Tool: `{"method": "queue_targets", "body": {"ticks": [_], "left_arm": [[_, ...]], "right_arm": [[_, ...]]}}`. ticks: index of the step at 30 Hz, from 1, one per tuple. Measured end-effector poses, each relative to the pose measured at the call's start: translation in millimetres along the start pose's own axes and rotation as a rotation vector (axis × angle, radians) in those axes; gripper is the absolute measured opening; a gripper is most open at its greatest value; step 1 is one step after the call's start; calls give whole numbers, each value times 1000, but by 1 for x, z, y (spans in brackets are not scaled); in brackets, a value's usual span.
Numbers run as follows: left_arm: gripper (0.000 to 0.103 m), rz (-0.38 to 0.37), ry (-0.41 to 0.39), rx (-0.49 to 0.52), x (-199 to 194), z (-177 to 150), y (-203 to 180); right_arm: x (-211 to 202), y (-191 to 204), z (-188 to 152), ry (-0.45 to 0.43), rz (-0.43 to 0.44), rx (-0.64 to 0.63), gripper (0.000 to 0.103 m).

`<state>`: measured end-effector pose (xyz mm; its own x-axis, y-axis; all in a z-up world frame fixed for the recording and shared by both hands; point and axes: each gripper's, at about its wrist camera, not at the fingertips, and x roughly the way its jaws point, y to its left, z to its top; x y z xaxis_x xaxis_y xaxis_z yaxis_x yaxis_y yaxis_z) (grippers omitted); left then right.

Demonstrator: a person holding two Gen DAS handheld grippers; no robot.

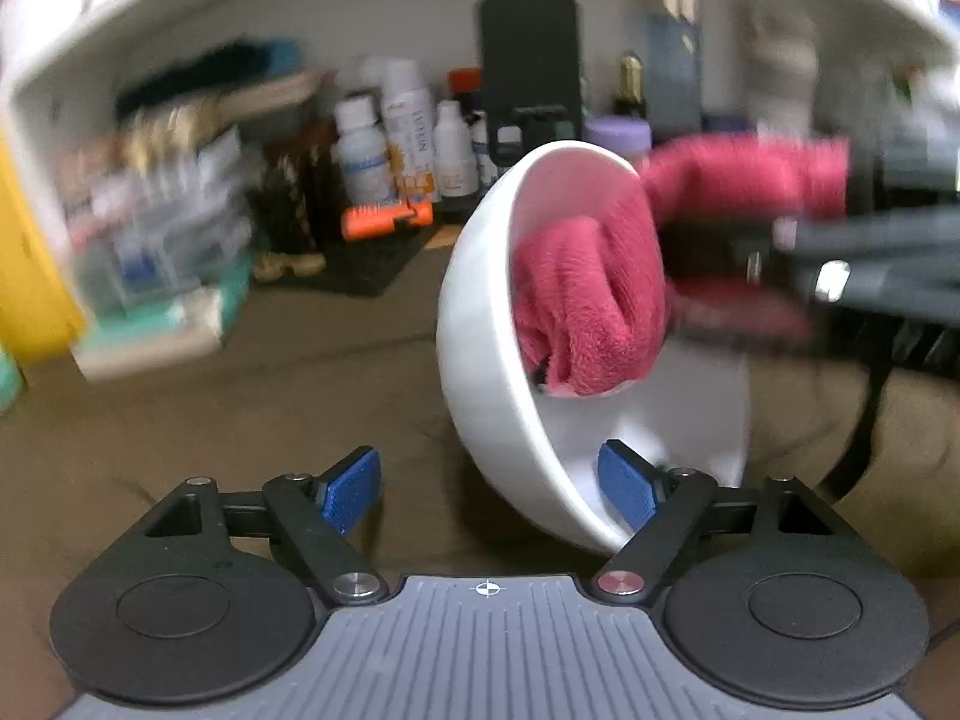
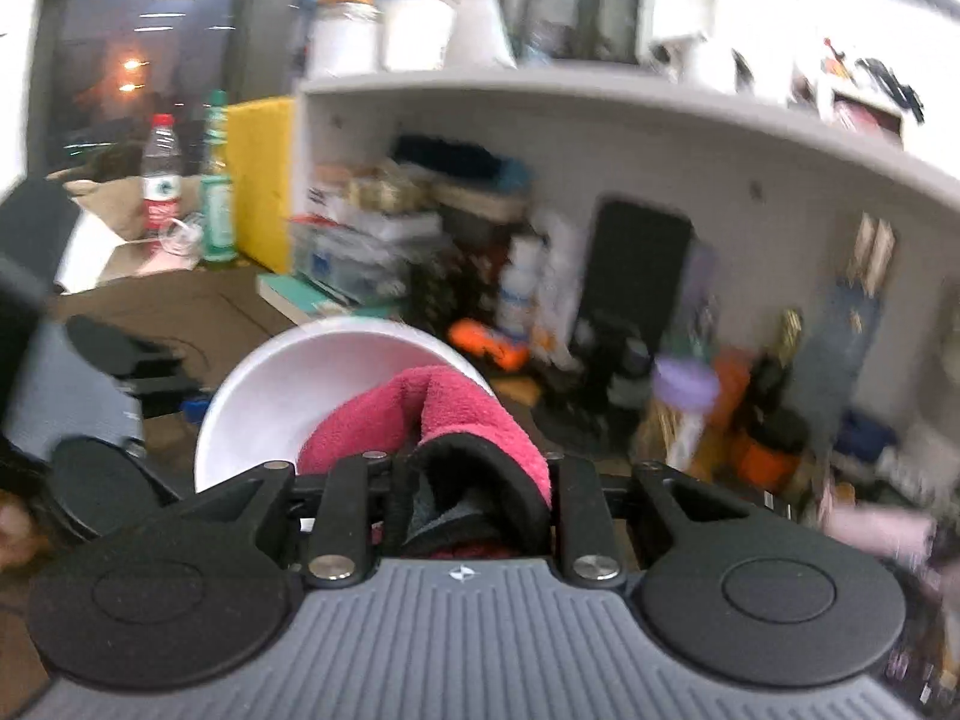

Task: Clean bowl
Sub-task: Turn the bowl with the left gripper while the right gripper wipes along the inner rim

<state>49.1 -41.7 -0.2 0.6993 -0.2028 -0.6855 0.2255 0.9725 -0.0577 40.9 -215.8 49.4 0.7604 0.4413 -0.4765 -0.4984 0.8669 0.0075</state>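
Left gripper (image 1: 489, 495) jaws spread, bowl (image 1: 480, 324) rim against the right one; right gripper (image 2: 462, 480) pinches red cloth (image 1: 591, 306) ahead, pressed inside (wiping seemingly midway, remaining dirt not discernible).

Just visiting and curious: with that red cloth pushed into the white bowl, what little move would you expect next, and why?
Probably a small sweep of the red cloth around the inner wall. The right gripper is shut on the cloth, whose wad presses into the tilted white bowl. One blue pad of the left gripper sits inside the rim, the other apart from the bowl, so gentle pressure seems wise.
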Motion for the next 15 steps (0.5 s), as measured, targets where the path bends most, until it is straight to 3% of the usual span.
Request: {"method": "queue_targets", "body": {"ticks": [1,3,4,5,10,12,15], "left_arm": [[88,9,-11,-16,1,-1,-3],[88,21,-31,-28,2,0,-13],[75,19,-39,-2,2,2,-17],[47,18,-46,28,3,4,-21],[23,59,-84,191,-6,14,-25],[21,102,-83,260,-12,17,-25],[21,136,-51,357,-20,18,-26]], "right_arm": [[1,-6,-4,9,12,41,24],[-2,-15,-11,16,43,106,24],[-5,-20,-16,18,67,150,24],[-9,-26,-19,14,101,204,24],[-34,-67,-30,-78,309,540,24],[-38,-71,-30,-78,325,579,24],[-33,-51,-34,22,245,489,24]]}}
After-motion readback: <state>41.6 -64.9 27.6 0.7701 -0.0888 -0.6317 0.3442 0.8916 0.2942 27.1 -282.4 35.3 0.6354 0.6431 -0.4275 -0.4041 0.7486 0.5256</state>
